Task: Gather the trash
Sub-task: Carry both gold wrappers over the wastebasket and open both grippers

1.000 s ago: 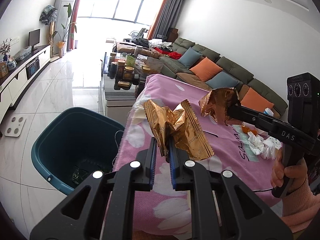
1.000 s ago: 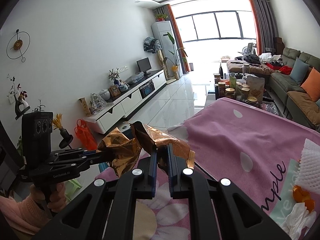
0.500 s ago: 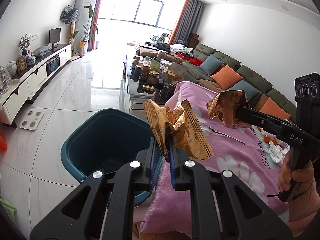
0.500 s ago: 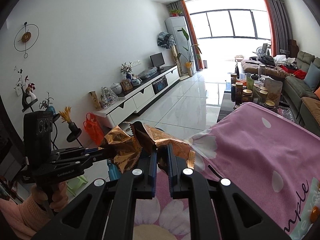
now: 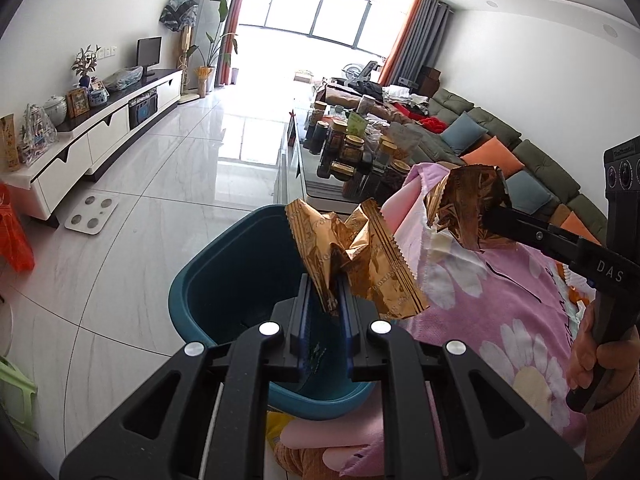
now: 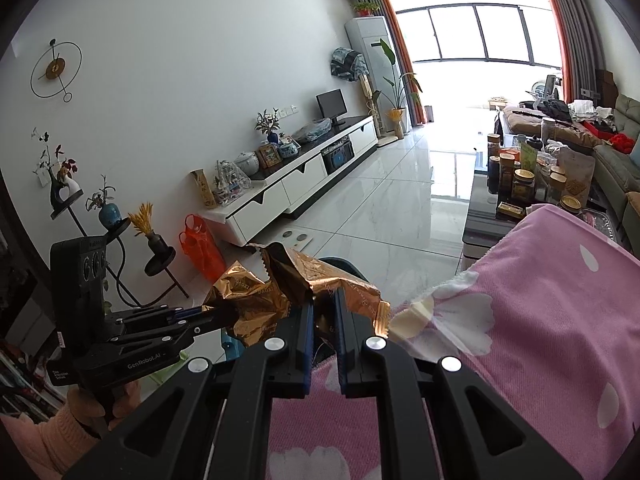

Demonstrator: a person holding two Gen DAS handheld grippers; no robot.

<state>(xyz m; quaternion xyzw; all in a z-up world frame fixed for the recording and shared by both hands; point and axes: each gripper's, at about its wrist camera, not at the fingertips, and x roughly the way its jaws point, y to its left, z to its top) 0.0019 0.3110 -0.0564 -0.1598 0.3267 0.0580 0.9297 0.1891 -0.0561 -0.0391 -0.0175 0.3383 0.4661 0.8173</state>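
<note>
My left gripper point(image 5: 325, 292) is shut on a crumpled gold wrapper point(image 5: 356, 260) and holds it over the open teal bin point(image 5: 224, 280) on the floor. My right gripper point(image 6: 323, 312) is shut on a second gold wrapper point(image 6: 320, 276), held above the edge of the pink flowered tablecloth point(image 6: 520, 320). In the left wrist view the right gripper point(image 5: 486, 220) shows at the right with its wrapper point(image 5: 464, 204). In the right wrist view the left gripper point(image 6: 216, 314) shows at the left with its wrapper point(image 6: 248, 300). The bin is mostly hidden behind the wrappers there.
A low coffee table point(image 5: 296, 168) crowded with jars point(image 5: 352, 148) stands beyond the bin. A sofa with cushions point(image 5: 500, 148) runs along the right. A white TV cabinet point(image 6: 304, 184) lines the left wall. An orange bag point(image 6: 200, 248) and a scale point(image 5: 92, 214) sit on the tiled floor.
Both grippers have swung left with their wrappers, away from the table top. The left one now sits over the bin, which has come nearer and more central.
</note>
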